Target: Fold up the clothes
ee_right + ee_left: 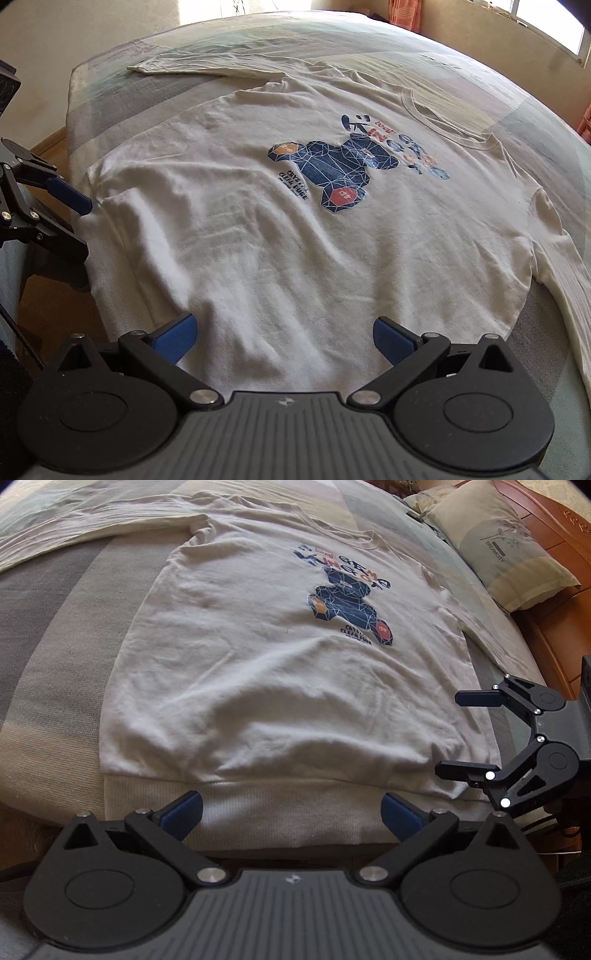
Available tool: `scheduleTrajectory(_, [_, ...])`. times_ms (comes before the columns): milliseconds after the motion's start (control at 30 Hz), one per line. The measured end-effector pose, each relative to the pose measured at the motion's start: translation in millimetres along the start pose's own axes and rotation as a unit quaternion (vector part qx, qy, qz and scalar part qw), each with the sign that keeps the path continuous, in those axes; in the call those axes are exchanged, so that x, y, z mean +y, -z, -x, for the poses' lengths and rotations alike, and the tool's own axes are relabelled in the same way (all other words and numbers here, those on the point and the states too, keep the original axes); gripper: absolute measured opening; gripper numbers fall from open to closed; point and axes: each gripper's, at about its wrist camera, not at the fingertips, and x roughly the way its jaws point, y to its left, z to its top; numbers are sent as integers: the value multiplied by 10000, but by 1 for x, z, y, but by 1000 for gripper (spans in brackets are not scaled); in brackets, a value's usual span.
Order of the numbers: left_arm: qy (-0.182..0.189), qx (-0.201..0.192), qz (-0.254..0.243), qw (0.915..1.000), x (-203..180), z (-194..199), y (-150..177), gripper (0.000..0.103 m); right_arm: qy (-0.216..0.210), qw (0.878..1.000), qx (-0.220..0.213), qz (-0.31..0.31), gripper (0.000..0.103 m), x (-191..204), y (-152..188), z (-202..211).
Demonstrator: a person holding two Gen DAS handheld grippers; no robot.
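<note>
Left wrist view shows a white sweatshirt (pixel 280 686) spread flat, print side up, on the bed (pixel 55 635), its ribbed hem nearest the camera. The left claw (pixel 291 814) hangs over that hem, jaws spread wide and empty. The right claw (pixel 467 733) is near the hem's corner, also apart and holding nothing. A pillow (pixel 502 542) lies beside the wooden headboard (pixel 554 528).

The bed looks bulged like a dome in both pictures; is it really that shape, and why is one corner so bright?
Left wrist view: fisheye bending curves the bed and sweatshirt; light is even. Right wrist view: same bulge, with the window glaring white at top right.
</note>
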Motion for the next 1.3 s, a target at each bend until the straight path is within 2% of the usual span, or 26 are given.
scheduleTrajectory(133, [-181,-390,117,9990,6,15,-18,102,-436,9975,-317,461,103,24,-16,-8])
scheduleTrajectory(233, [-347,-674,194,9969,11,25,-31,102,-581,9934,-586,791,103,47,-34,-21])
scheduleTrajectory(333, [-512,-956,270,9937,16,36,-43,102,-727,9907,-749,871,103,60,-50,-38])
scheduleTrajectory(500, [-578,-1071,311,9921,14,41,-41,102,-329,9927,-512,1038,103,76,-56,-58])
scheduleTrajectory(633, [-574,-1020,324,9926,13,37,-38,102,-480,9940,-386,902,103,78,-39,-49])
scheduleTrajectory(767, [-503,-993,152,9937,5,30,-43,102,-631,9947,-383,709,103,67,-42,-42])
scheduleTrajectory(867, [-391,-953,-54,9947,-4,21,-49,102,-438,9970,-558,323,103,44,-41,-29])
scheduleTrajectory(1033, [-352,-673,-282,9967,-9,-11,-56,102,-76,9993,-354,-36,103,9,-14,-16])
scheduleTrajectory(1167, [-680,-310,-263,9969,-3,-35,-54,102,80,9997,69,-219,103,0,17,-14])
scheduleTrajectory(1233, [-834,-164,-252,9961,2,-42,-53,102,203,9997,36,-143,103,3,33,-6])
scheduleTrajectory(1300, [-820,-188,-267,9961,2,-40,-54,102,182,9995,79,-242,103,3,40,0])
